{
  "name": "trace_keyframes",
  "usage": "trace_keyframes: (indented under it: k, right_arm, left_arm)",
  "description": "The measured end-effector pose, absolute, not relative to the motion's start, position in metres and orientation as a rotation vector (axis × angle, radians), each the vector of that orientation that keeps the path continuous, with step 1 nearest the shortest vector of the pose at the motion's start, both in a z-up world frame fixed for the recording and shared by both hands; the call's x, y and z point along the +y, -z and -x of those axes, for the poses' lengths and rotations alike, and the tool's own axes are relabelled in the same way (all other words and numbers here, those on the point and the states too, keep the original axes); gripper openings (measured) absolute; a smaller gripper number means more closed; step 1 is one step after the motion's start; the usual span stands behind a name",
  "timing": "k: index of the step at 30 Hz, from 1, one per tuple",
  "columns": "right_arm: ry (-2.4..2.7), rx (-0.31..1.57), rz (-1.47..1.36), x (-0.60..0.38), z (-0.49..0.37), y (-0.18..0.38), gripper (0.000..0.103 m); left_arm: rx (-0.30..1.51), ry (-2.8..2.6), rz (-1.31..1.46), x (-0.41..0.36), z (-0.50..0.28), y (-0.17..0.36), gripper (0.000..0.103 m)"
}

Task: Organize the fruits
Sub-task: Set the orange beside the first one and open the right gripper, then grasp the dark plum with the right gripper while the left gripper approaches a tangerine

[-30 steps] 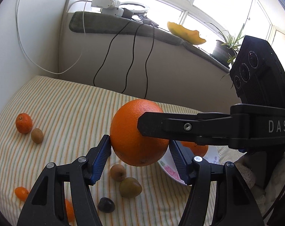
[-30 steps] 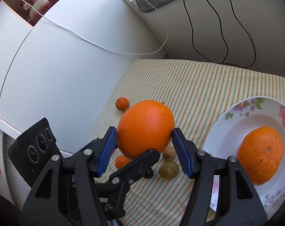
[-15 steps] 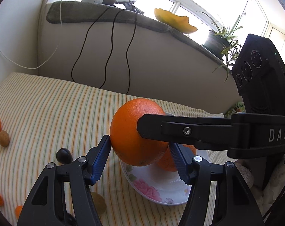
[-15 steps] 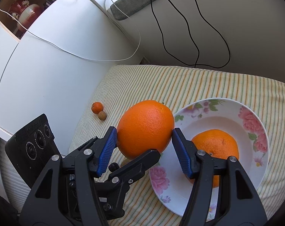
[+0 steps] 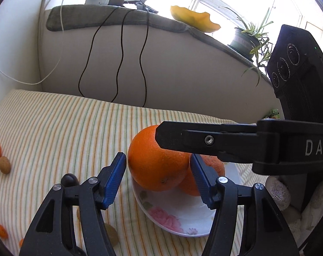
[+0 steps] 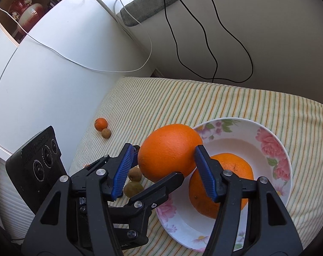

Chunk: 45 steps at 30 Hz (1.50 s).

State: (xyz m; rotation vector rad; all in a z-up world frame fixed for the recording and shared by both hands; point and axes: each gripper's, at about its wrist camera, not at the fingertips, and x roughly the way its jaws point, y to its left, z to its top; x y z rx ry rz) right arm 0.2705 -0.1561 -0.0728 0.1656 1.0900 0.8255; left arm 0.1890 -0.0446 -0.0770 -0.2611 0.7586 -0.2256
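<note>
Orange fruit, the large orange (image 6: 168,151) sits gripped between the right claw (image 6: 163,170) pads, over the near rim of the floral plate (image 6: 274,149), while the left claw (image 5: 159,179) stands open around it.

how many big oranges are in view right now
2. One orange sits between the fingers of both grippers, at the floral plate's left edge. The second orange lies in the plate. Others may be hidden behind the grippers.
</note>
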Motion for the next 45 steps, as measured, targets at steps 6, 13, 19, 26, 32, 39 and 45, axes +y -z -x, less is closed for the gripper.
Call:
trace_keyframes:
  k: [6,13,19,26,32,39,45]
  right_arm:
    - [-0.805,1.064,-0.192,-0.163,-0.271,0.066,0.063]
    - [-0.793,1.040,-0.200,-0.172,-0.264,0.060,0.063]
    - [-0.789,0.995,-0.177,-0.174,-0.249,0.053,0.063]
    - [-0.785,0.907,-0.099,-0.169,-0.218,0.044,0.065]
    - [-0.800,0.819,-0.065,-0.166,-0.186,0.038,0.065]
    - [-0.847,0.804,-0.022,-0.151,-0.152,0.042,0.065]
    - [-0.888,0.813,0.044,-0.130,-0.128,0.058,0.065]
  left_arm:
    - [0.748,0.227,0.253,-0.043,-0.181,0.070,0.061]
    - [0.745,0.225,0.259,-0.038,-0.166,0.068,0.061]
    - [0.729,0.209,0.245,-0.030,-0.146,0.063,0.061]
    - [0.697,0.175,0.220,-0.011,-0.119,0.058,0.061]
    - [0.671,0.130,0.193,0.018,-0.086,0.062,0.061]
    - [0.679,0.051,0.241,0.060,-0.053,0.076,0.061]
    - [0.712,-0.003,0.275,0.085,-0.028,0.096,0.056]
